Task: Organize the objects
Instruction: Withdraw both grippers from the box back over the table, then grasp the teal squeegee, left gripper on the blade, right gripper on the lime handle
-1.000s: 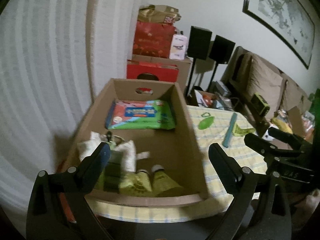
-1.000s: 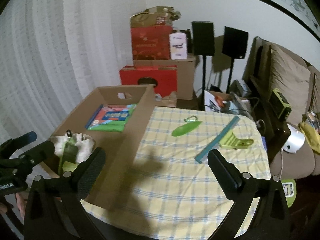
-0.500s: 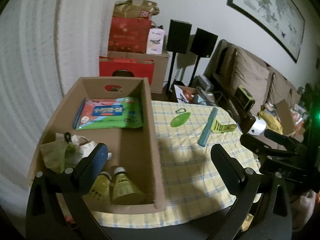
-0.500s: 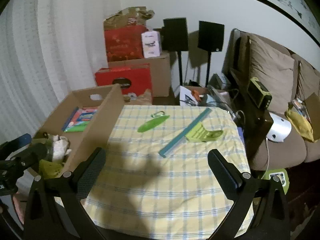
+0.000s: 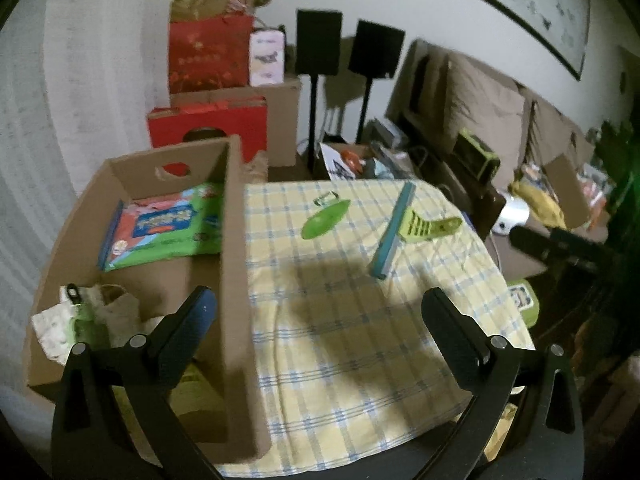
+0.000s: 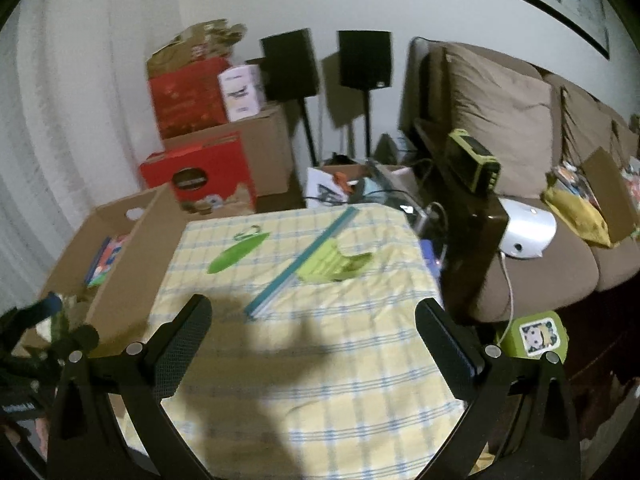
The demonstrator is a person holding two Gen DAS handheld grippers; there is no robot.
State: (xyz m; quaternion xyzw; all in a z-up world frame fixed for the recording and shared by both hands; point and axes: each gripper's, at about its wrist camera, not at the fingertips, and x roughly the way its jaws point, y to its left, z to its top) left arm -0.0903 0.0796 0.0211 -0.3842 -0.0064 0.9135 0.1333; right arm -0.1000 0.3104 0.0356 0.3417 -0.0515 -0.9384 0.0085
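We are holding both hand-held grippers, left point(image 5: 320, 308) and right point(image 6: 312, 316), wide open and empty; the squeegee point(image 6: 298, 264) is lying mid-surface point(image 6: 320, 360), so we are squaring up across its handle

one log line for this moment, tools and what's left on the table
left tool: open, empty | right tool: open, empty | on cloth: green leaf clip, squeegee | cardboard box: partly filled

No print on the packet point(image 5: 160, 228) or boxes is legible.
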